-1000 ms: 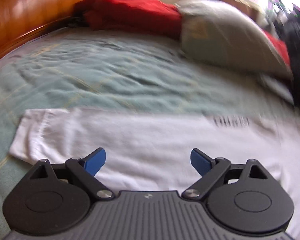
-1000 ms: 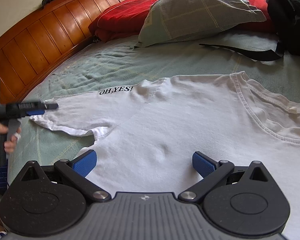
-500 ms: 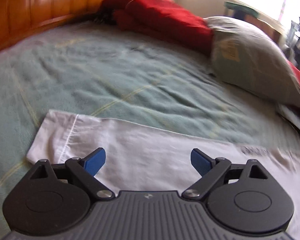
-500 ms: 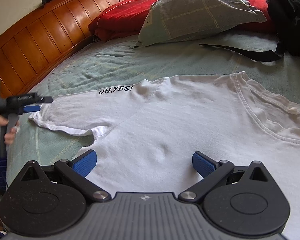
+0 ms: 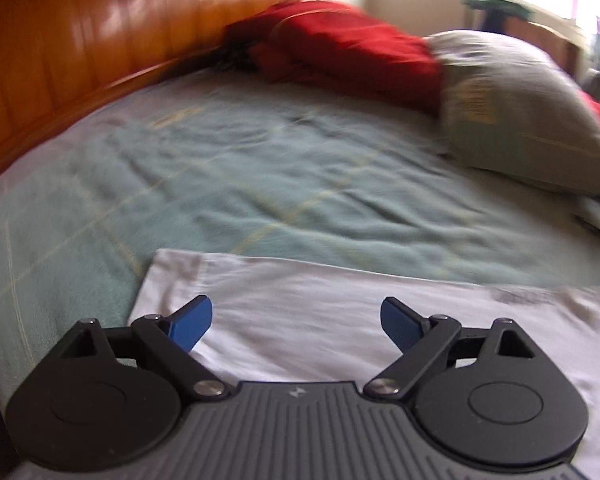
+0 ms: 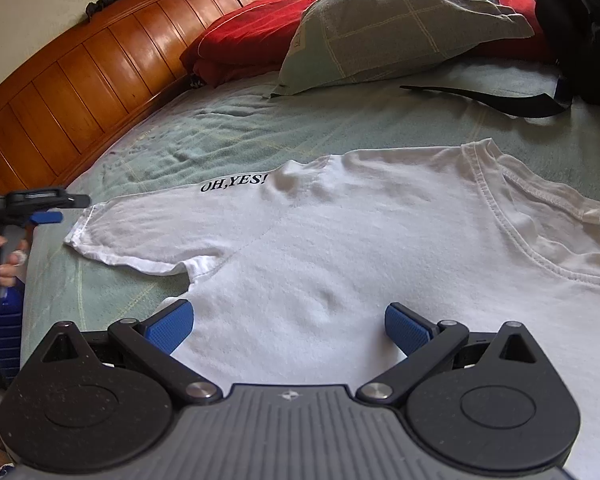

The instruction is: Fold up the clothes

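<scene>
White t-shirt (image 6: 340,248) lying flat on bed (image 6: 260,128), over green blanket, neck hole toward right, one short sleeve (image 6: 140,236) sticking out left. Black "OH,YES!" print (image 6: 234,185) sitting along far fold. Fabric mostly smooth, few small wrinkles. Left claw (image 5: 296,320) hovering by sleeve end, jaws apart, gripping nothing. Right claw (image 6: 288,324) hanging over shirt body, jaws apart too, nothing between them.

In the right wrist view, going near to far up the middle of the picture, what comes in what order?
Right gripper → white T-shirt → green bedspread → grey pillow.
</scene>
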The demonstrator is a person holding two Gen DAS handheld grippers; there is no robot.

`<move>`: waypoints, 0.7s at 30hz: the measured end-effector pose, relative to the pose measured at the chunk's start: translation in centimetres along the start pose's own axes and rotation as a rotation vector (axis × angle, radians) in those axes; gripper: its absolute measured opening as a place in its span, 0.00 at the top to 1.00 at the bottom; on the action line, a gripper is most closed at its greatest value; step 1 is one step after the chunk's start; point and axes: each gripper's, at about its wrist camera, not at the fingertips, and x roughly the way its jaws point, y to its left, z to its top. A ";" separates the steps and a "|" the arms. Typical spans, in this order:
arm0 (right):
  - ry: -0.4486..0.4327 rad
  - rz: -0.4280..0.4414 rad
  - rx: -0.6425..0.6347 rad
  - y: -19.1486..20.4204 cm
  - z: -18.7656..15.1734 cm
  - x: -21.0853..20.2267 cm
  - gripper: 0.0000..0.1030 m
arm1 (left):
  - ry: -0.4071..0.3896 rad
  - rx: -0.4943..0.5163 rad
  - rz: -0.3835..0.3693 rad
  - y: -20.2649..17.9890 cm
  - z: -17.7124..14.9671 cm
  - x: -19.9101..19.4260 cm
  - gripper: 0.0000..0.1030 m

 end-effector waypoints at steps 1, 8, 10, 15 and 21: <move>0.002 -0.002 -0.001 0.0 0.0 -0.1 0.00 | -0.003 0.023 -0.017 -0.8 -0.1 -1.3 0.11; -0.033 -0.033 -0.010 0.5 0.7 -1.8 0.00 | -0.015 0.213 -0.176 -6.0 -4.7 -10.4 0.10; -0.048 -0.031 -0.002 0.6 1.0 -2.6 0.00 | -0.002 0.239 -0.237 -6.6 -7.1 -12.5 0.09; -0.072 -0.041 -0.041 1.9 1.7 -5.0 0.00 | 0.012 0.340 -0.359 -8.4 -13.8 -16.4 0.09; -0.157 -0.164 -0.106 4.4 2.4 -11.5 0.00 | -0.016 0.442 -0.440 -10.7 -18.2 -16.9 0.09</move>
